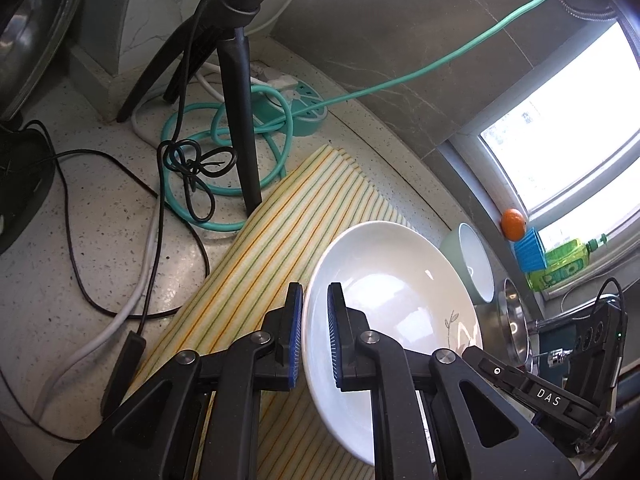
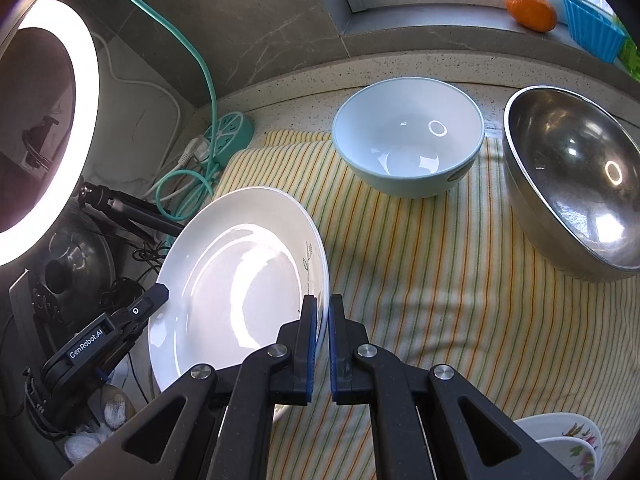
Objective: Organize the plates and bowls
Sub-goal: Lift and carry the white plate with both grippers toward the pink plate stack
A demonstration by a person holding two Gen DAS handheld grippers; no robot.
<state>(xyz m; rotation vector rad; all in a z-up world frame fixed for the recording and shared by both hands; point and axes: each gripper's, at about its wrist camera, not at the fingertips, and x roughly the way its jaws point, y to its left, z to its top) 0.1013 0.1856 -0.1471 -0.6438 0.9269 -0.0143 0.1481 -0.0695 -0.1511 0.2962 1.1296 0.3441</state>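
A white plate [image 1: 396, 280] with a small leaf print is held tilted above the striped cloth [image 1: 256, 248]. My left gripper [image 1: 314, 336] straddles its left rim, with a small gap showing at the pads. My right gripper [image 2: 323, 348] is shut on the plate's [image 2: 236, 280] opposite rim. The left gripper also shows in the right wrist view [image 2: 120, 320] at the plate's far edge. A light blue bowl [image 2: 408, 136] and a steel bowl [image 2: 576, 176] stand on the cloth [image 2: 440, 280] behind.
A tripod [image 1: 240, 92], a teal power strip [image 1: 304, 108] and tangled cables [image 1: 192, 168] crowd the counter left of the cloth. A ring light [image 2: 48, 128] glows at left. Floral dishes [image 2: 564, 444] sit at the front right. An orange [image 2: 530, 8] lies on the sill.
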